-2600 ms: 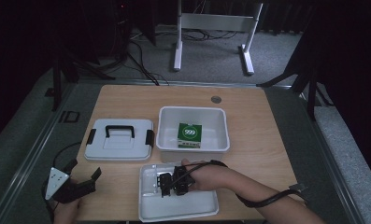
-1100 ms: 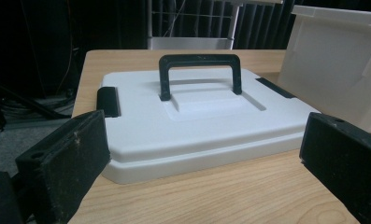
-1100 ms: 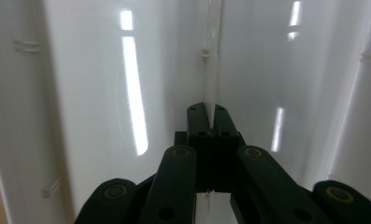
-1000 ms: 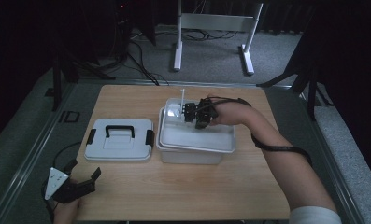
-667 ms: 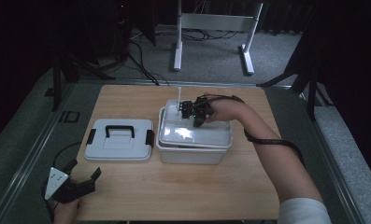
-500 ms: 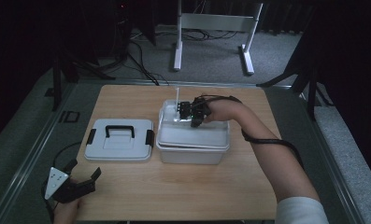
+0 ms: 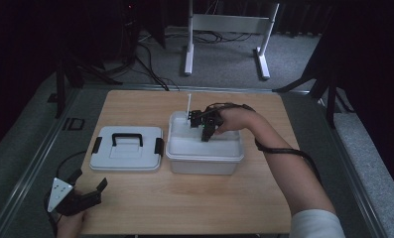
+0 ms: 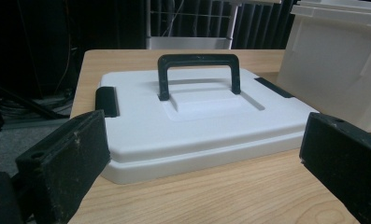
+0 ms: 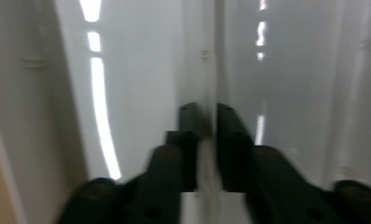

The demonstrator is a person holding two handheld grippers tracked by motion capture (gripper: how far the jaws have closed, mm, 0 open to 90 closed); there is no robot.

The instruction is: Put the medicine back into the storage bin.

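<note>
Two white plastic pieces sit on the wooden table (image 7: pixel 184 208) right now: a deep bin (image 7: pixel 204 151) near the middle and a flat lid with a black handle (image 7: pixel 127 148) just to its left, not quite touching as far as I can see. The right tongs (image 7: pixel 205 130) are reaching down over the back part of the bin, and they've just been easing apart. In the right gripper view a thin white edge (image 9: pixel 210 93) runs up between the jaws, which stand only slightly parted around it, and it's too blurry to say if the pads press on it. The left tongs (image 7: pixel 78 193) rest at the near left corner of the table, spread wide with nothing between them, pointed at the lid (image 8: pixel 192 116), with the bin's wall (image 8: pixel 332 65) showing off to the side.
</note>
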